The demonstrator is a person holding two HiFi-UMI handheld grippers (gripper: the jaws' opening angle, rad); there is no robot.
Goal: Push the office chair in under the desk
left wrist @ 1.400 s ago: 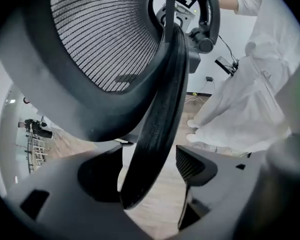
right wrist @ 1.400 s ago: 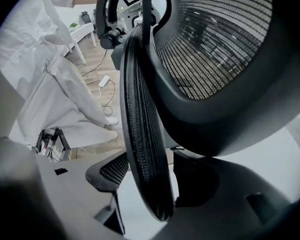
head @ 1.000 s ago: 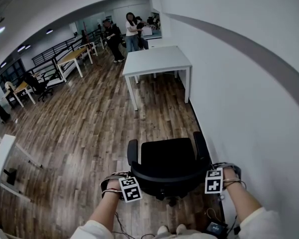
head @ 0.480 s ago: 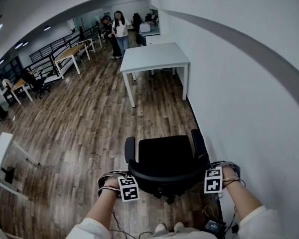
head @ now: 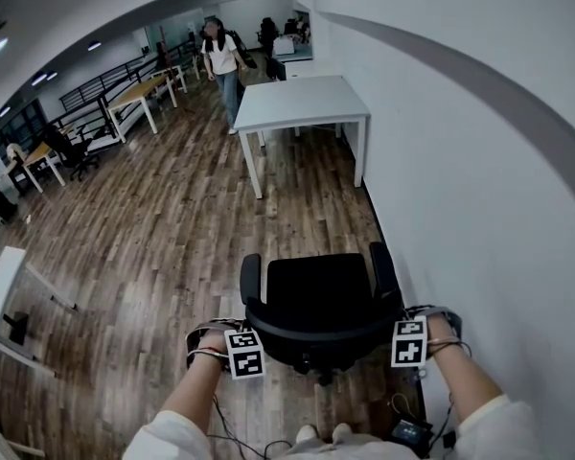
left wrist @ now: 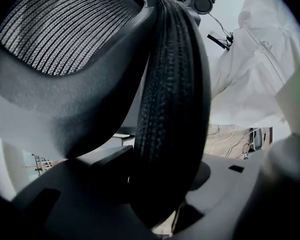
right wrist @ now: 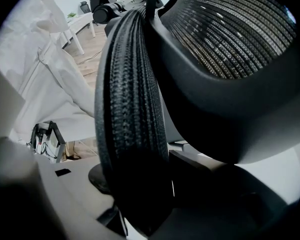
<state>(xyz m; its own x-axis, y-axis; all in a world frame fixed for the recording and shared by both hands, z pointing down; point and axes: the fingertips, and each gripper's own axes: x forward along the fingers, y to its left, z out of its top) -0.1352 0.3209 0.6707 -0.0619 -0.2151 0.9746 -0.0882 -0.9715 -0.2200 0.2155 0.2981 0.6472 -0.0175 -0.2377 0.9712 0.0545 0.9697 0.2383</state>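
Both pairs of fingers have just been closing: the left gripper (head: 240,353) and right gripper (head: 410,341) now clamp the backrest (head: 307,341) of the office chair (head: 321,290), lower centre. The table (head: 302,103) stands well apart, upper centre, so the push looks ready to begin.

Black against brown and white.
A black office chair with ribbed mesh back (head: 321,290); streaky brown wood-plank floor (head: 163,238); plain white rectangular counter (head: 302,103); white wall with a grey band (head: 460,257).

The office chair (head: 321,290) is showing a woven mesh back with a ribbed matt rim; beyond the chair, the wood-plank floor (head: 153,247) is gleaming faintly, perhaps varnished.
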